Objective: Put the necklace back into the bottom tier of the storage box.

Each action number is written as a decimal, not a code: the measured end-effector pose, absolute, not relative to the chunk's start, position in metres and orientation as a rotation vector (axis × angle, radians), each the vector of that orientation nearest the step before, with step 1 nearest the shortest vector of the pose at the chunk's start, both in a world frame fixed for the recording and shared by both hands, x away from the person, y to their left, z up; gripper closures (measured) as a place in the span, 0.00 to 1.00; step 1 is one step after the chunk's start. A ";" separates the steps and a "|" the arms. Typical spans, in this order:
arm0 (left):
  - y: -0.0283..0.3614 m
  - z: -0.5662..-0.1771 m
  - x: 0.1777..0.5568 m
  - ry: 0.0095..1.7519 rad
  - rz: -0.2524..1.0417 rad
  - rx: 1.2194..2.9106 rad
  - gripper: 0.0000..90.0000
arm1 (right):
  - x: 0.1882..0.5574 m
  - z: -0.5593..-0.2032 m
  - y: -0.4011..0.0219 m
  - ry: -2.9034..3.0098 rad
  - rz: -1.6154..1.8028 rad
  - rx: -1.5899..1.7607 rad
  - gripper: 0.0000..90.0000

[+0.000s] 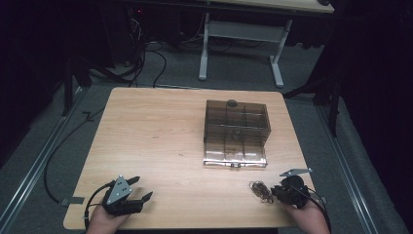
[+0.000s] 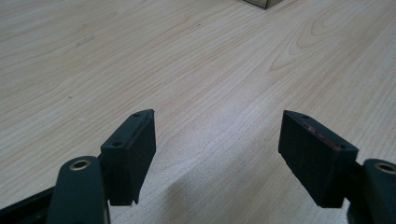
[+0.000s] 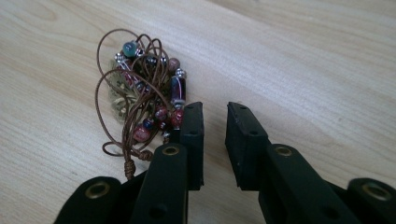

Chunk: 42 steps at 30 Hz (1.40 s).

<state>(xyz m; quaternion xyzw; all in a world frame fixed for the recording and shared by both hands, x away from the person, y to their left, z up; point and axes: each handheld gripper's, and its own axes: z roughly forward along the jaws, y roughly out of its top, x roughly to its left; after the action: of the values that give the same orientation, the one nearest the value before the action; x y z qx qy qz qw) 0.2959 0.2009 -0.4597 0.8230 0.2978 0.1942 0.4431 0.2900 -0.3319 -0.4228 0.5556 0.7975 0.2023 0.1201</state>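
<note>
A tangled brown cord necklace (image 3: 148, 88) with red, green and dark beads lies on the wooden table (image 1: 156, 141) near its front right corner, also seen from above as a small brown heap (image 1: 261, 191). My right gripper (image 3: 215, 109) is open by a narrow gap with nothing between its jaws; its left jaw rests right beside the beads. From above, that right gripper (image 1: 276, 191) lies low, pointing left at the necklace. My left gripper (image 2: 217, 126) stands wide open over bare wood at the front left (image 1: 144, 187), holding nothing.
A smoky transparent box (image 1: 236, 126) with several compartments stands at the table's middle right, a small dark knob on its top. Beyond the table are a white desk frame (image 1: 277, 63), cables on the grey floor and metal rails at both sides.
</note>
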 end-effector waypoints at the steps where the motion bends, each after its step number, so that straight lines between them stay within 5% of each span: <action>1: 0.201 -0.460 0.296 0.738 0.479 2.042 0.31 | 0.291 -0.423 -0.332 2.332 0.579 1.628 0.85; 32: 0.202 -0.460 0.297 0.731 0.458 2.049 0.31 | 0.319 -0.389 -0.313 2.560 0.329 1.648 0.78; 42: 0.202 -0.460 0.297 0.730 0.450 2.054 0.31 | 0.331 -0.400 -0.294 2.646 0.242 1.651 0.51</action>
<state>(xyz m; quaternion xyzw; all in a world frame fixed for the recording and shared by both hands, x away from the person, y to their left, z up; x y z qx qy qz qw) 0.2975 0.2018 -0.4599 0.8276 0.2941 0.1815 0.4423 0.3309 -0.2942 -0.4001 0.5276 0.8459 0.0772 0.0067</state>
